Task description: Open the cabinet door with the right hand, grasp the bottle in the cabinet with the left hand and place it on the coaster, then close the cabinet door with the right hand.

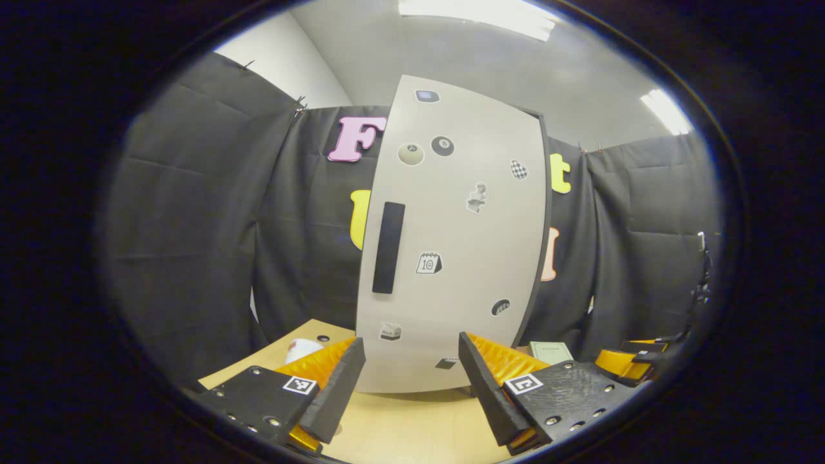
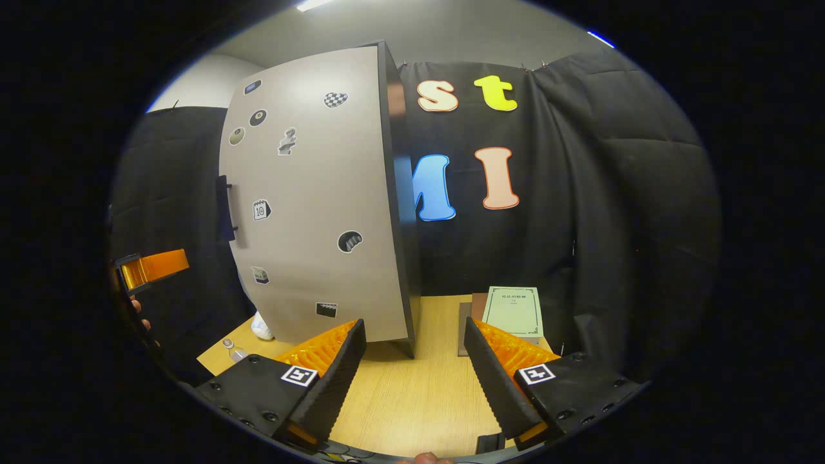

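Observation:
The cabinet stands on the wooden table with its grey door [image 1: 451, 245] shut, so its inside is hidden. The door carries several stickers and a black vertical handle [image 1: 388, 248] near its left edge. My left gripper [image 1: 411, 348] is open just in front of the door's lower part, holding nothing. In the right gripper view the door [image 2: 316, 206] and handle [image 2: 223, 209] lie to the left, with the cabinet's dark side edge [image 2: 399, 212] ahead. My right gripper [image 2: 414, 328] is open and holds nothing, near the cabinet's front right corner.
A pale green booklet [image 2: 514, 310] lies on the table [image 2: 412, 393] right of the cabinet. A white object [image 2: 261, 327] sits at the cabinet's left foot, a small clear thing [image 2: 232, 348] near it. The left gripper [image 2: 151, 267] shows far left, the right gripper [image 1: 635, 361] far right.

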### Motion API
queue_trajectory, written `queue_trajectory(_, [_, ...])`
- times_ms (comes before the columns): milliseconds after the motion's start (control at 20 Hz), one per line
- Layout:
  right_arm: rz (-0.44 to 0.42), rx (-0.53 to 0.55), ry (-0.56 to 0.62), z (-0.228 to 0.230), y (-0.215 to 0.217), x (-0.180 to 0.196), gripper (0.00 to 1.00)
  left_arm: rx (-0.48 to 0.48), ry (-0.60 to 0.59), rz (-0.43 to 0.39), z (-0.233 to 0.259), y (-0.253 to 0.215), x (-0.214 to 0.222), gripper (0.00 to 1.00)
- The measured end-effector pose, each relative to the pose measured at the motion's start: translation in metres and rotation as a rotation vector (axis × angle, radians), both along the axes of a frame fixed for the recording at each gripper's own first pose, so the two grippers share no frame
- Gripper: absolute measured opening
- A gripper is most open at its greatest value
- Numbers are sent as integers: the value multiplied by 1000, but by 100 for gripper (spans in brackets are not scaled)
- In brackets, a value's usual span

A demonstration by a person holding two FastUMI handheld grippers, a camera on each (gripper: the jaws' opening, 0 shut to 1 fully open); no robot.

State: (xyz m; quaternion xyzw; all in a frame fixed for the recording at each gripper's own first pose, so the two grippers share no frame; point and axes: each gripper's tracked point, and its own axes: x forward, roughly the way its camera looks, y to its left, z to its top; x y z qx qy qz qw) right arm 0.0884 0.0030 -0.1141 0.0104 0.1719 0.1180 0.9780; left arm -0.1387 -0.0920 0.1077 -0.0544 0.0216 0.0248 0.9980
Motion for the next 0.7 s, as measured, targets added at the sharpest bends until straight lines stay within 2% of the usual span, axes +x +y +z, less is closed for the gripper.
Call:
queue_trajectory(200, [7, 17, 9, -1, 12, -2, 98, 25, -8, -1, 2, 6, 0, 88])
queue_trajectory(350, [5, 28, 2, 2, 31, -3, 98, 35, -11, -31, 0, 14, 8, 88])
queue_trajectory(650, [-80, 3, -2, -3, 45, -10, 97, 101, 45, -88, -37, 23, 20, 89])
queue_trajectory(700, [-88, -9, 4, -7, 49, -10, 91, 104, 40, -95, -41, 22, 22, 90])
